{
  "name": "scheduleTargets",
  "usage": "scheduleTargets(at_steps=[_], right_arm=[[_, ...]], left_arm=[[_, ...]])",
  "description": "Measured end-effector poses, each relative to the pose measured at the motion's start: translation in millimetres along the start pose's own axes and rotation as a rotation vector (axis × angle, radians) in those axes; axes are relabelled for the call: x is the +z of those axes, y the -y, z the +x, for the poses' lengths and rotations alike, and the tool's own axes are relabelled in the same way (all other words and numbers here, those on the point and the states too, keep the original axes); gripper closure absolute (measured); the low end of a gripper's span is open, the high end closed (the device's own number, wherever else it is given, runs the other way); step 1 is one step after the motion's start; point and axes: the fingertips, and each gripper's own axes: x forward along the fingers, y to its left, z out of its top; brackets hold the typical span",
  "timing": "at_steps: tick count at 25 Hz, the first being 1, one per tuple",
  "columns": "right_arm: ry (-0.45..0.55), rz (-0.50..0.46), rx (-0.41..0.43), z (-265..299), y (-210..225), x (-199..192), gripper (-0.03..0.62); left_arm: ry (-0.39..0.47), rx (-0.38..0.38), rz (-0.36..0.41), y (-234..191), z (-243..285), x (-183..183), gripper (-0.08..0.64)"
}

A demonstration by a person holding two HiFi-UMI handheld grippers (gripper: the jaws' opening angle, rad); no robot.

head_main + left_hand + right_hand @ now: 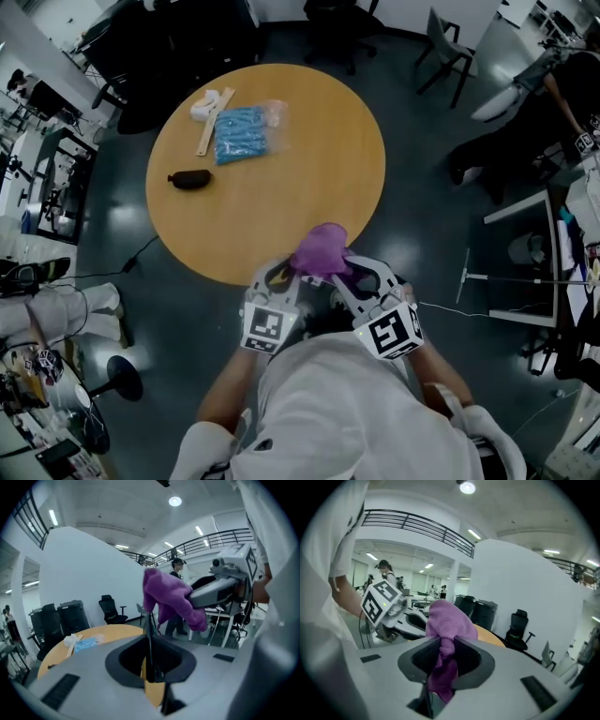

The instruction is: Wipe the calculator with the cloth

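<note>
Since both grippers are loaded, I'd call the pickup stage done and the wiping either just starting or under way.

- Right gripper (442, 667): jaws clamped on the purple fluffy cloth (447, 620). A tail hangs back through the jaws and the main bunch sits just ahead of the tips.
- Left gripper (150, 663): jaws pressed onto a thin dark flat slab (149, 639), seen edge-on and sticking straight out ahead of the tips. I read it as the calculator, but no keys or display show, so that's a judgement.
- From the left gripper's side the cloth is just ahead of and above the jaws, at the slab's far end. It looks like contact there, but I can't confirm.
- In the head view both grippers are close together over the near edge of the round wooden table (300, 178), with the cloth between and just ahead of their tips.
- Well ahead of both grippers, on the table's far side, lie a blue packet in a clear plastic bag (240, 133), a pale wooden ruler (212, 123) and a small dark oval object (190, 178). None of them reads as a calculator.

Remaining, as I judge it: run the cloth over the slab's broad faces. No view shows how much surface is covered, or any dirt to check against.
</note>
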Motion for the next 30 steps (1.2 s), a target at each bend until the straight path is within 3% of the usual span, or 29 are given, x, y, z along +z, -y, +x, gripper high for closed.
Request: scheduleTargets(at_steps=[4, 9, 16, 21, 26, 30], right_arm=[[-0.003, -0.168, 0.102, 19, -38, 23, 0.506], [-0.065, -0.32, 0.062, 29, -46, 23, 0.506], [-0.108, -0.304, -0.035, 26, -10, 16, 0.506], [-0.085, -0.178, -0.007, 19, 20, 13, 0.506], [0.004, 0.134, 0.174, 9, 32, 13, 0.506], [0.024, 0.272, 0.251, 10, 37, 0, 0.506]], left_arm=[[0.005, -0.012, 0.151, 16, 4, 7, 0.514], [0.009, -0.017, 0.259, 21, 1, 14, 0.514], [0.031, -0.036, 0.266, 23, -7, 27, 0.515], [0.077, -0.041, 0.328, 20, -15, 30, 0.515], [0.168, -0.049, 0.434, 17, -33, 50, 0.515], [0.2, -0.095, 0.454, 23, -41, 59, 0.515]])
